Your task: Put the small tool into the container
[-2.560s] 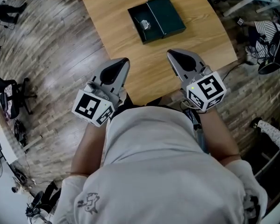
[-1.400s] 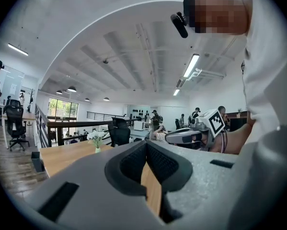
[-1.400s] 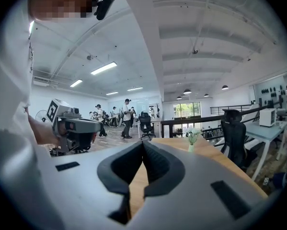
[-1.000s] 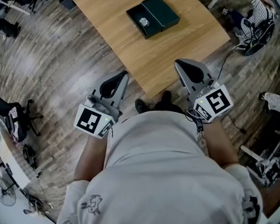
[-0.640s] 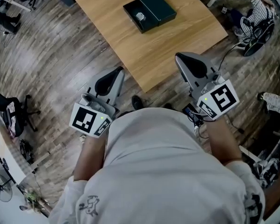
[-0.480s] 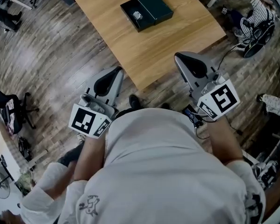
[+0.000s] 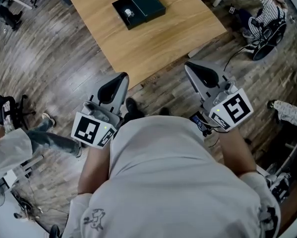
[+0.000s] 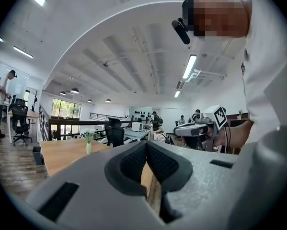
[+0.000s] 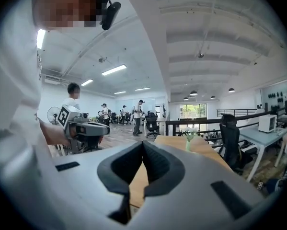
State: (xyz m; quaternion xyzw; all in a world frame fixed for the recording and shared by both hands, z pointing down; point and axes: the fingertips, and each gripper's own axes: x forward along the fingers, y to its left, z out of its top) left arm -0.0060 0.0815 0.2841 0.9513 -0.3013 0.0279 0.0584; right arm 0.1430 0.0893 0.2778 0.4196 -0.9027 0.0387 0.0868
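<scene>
A dark green container (image 7: 147,3) lies open on the far part of the wooden table (image 7: 158,38) in the head view. A small silvery tool (image 7: 129,12) rests in its black left half. My left gripper (image 7: 120,77) and right gripper (image 7: 190,68) hang over the wooden floor, short of the table's near edge and far from the box. Both are shut with nothing between the jaws. The left gripper view shows its jaws (image 8: 146,145) meeting at the tip. The right gripper's jaws (image 9: 143,144) meet the same way in its own view.
A person (image 7: 17,143) walks on the floor at the left of the head view. Bags and cables (image 7: 265,24) lie on the floor at the upper right. A small vase (image 9: 188,142) stands on the table's far side. Desks, chairs and other people fill the room beyond.
The table and box have slid up and left in the head view. Both grippers, earlier over the table's near edge, now hang over the floor. A person has walked in at the left.
</scene>
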